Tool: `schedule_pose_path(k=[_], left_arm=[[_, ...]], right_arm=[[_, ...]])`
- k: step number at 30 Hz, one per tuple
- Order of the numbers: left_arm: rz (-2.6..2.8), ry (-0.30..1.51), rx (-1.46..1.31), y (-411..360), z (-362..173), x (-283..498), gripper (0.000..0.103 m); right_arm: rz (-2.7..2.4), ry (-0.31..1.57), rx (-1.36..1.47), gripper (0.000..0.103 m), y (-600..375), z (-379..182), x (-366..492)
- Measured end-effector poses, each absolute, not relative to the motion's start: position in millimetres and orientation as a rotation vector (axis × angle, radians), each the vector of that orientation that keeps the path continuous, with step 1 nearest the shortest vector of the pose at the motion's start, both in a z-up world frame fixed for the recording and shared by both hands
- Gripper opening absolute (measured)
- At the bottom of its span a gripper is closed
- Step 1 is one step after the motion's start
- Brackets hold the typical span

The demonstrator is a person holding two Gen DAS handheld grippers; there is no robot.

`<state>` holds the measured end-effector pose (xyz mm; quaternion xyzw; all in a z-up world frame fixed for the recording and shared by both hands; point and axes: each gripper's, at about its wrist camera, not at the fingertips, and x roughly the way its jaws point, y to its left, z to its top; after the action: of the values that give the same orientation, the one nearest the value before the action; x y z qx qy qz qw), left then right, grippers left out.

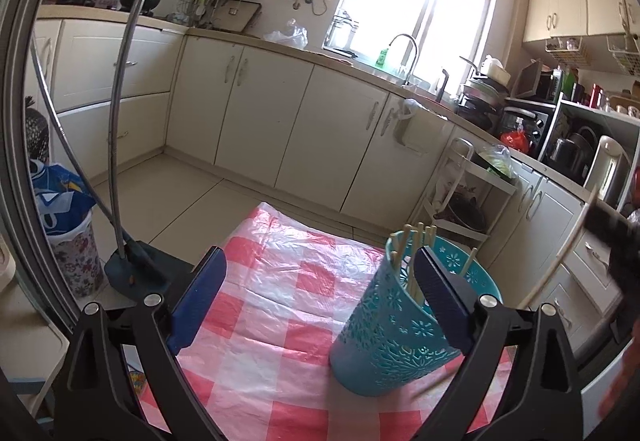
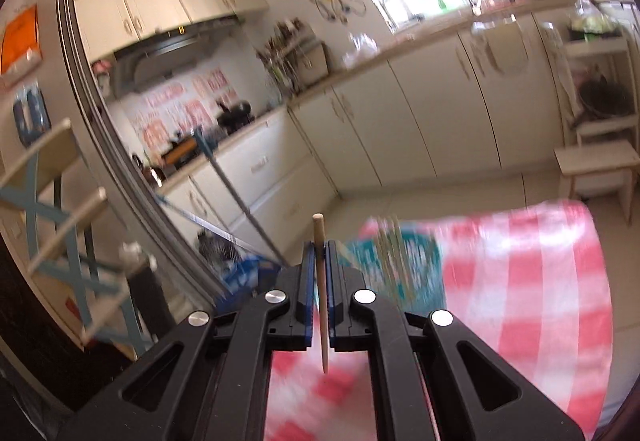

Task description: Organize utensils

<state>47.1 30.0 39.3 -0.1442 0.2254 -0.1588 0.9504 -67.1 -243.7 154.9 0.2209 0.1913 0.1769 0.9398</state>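
Holder [image 1: 394, 337] on tablecloth [image 1: 280, 281]; chopsticks [image 1: 416, 237] inside holder.

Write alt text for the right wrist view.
The right gripper is shut on a thin pale wooden chopstick held upright between its blue pads. Behind it, blurred, a teal perforated plastic utensil holder with more chopsticks stands on a red-and-white checked plastic tablecloth.

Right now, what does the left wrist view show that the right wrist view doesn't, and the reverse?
Left wrist only: the left gripper open, fingers either side of the teal holder, chopsticks standing sharp in it, not gripped; a faucet by the window.
Right wrist only: the right gripper shut on one chopstick; a stool.
Both: the holder, the red-checked cloth, the white cabinets.
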Motion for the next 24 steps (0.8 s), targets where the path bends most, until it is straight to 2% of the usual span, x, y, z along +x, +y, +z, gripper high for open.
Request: schedule_pose_path(k=[6, 12, 24], left_arm=[[-0.295, 0.499, -0.366, 49.1, 36.2, 57.1, 0.091], [-0.292, 0.499, -0.382, 53.6, 37.3, 57.7, 0.091], [-0.366, 0.525, -0.246, 27.8, 36.1, 47.0, 0.095]], right_arm=[[0.324, 0.324, 0.406, 0.006, -240.8, 205.0, -41.2], [0.199, 0.321, 0.280, 0.006, -233.2, 214.9, -22.6], [0.120, 0.628, 0.192, 0.006, -204.9, 105.1, 21.5]])
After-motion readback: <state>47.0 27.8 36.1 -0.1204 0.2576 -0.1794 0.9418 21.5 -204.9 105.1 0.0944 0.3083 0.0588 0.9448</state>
